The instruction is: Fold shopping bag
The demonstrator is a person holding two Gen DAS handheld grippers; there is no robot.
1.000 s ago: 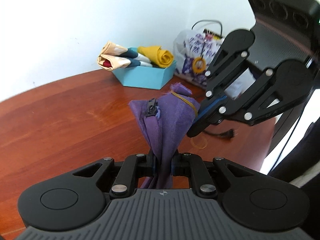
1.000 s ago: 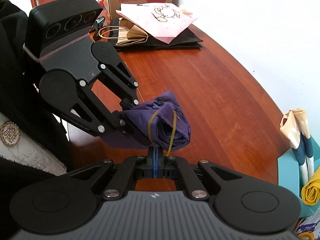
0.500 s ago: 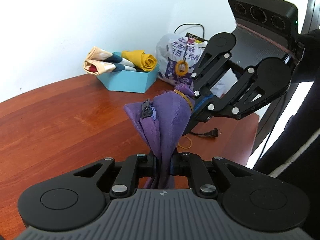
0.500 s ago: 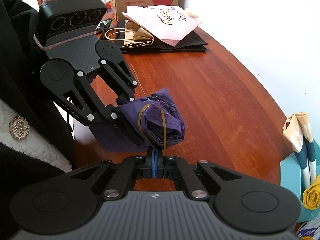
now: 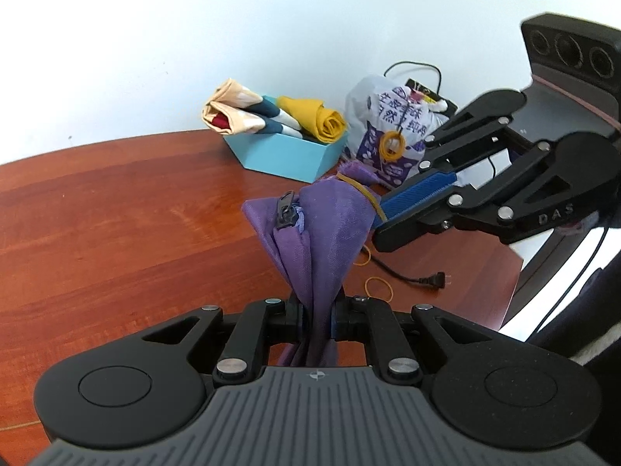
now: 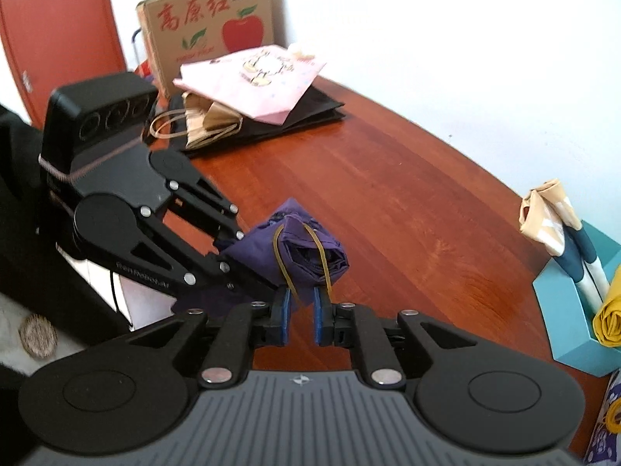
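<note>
fingers of the left gripper [image 5: 316, 316] pinch the rolled purple fabric shopping bag [image 5: 324, 221] above the reddish wooden table [image 5: 116, 213], its yellow rubber band [image 6: 322, 250] stretched over the slightly parted right gripper [image 6: 302, 312].

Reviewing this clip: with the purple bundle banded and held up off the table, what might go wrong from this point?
1. The rubber band sits near the end of the purple bag and may slide off, letting the roll loosen.
2. Only the left gripper clamps the bag; the right gripper is open, so a weak pinch could drop it onto the table.
</note>
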